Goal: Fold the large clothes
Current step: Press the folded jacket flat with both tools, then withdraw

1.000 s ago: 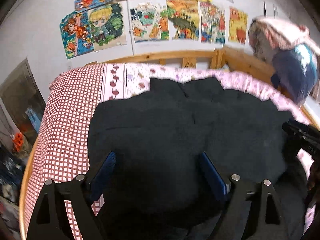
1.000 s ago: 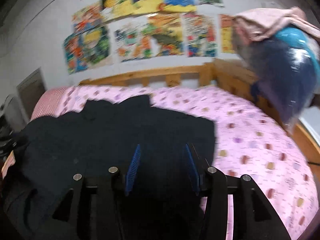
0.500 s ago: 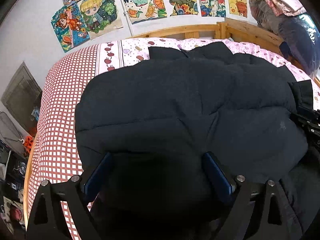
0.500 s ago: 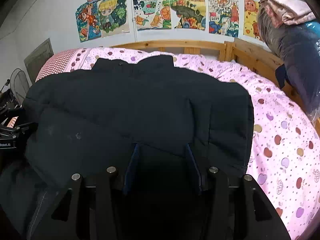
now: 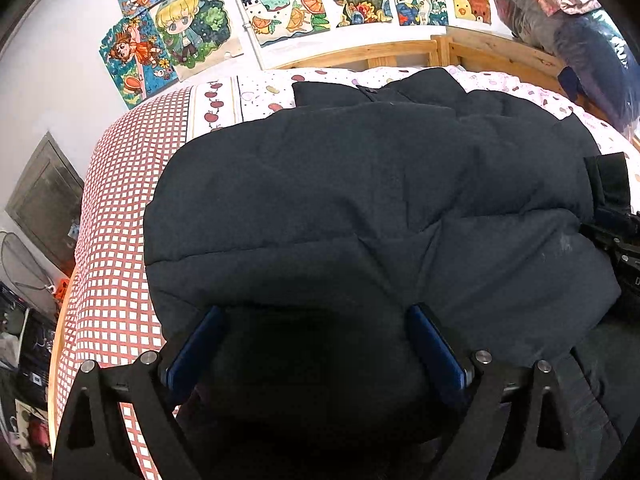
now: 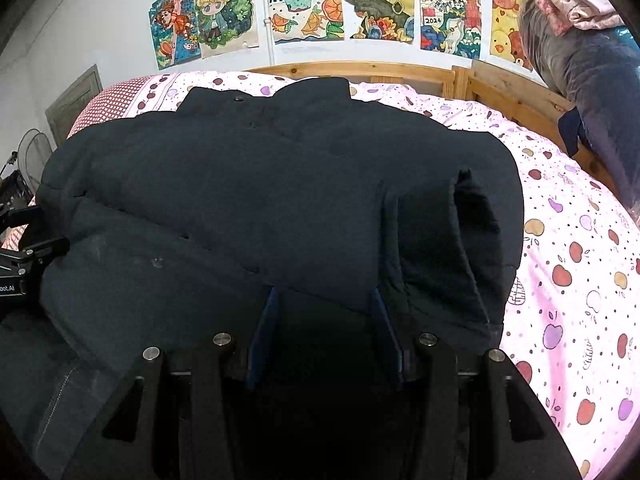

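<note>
A large black padded jacket (image 5: 360, 200) lies spread on the bed, collar toward the headboard; it also fills the right wrist view (image 6: 260, 200). My left gripper (image 5: 316, 344) is open, its blue pads wide apart over the jacket's near left hem. My right gripper (image 6: 324, 328) is open too, jaws a little narrower, over the near right hem beside a folded-in sleeve (image 6: 452, 248). Whether cloth lies between either pair of jaws is hidden in the dark. Each gripper shows at the edge of the other's view (image 5: 616, 240) (image 6: 24, 256).
The bed has a pink fruit-print sheet (image 6: 572, 264) and a red checked part (image 5: 116, 208). A wooden headboard (image 6: 360, 70) and side rail (image 6: 516, 96) stand behind. Bagged bedding (image 6: 588, 80) is piled at the right. Drawings (image 5: 288, 4) cover the wall. Clutter (image 5: 24, 336) stands left of the bed.
Both cameras have come down and steadied close over the jacket's near edge. The jacket now fills more of each view. Both jaws stay open.
</note>
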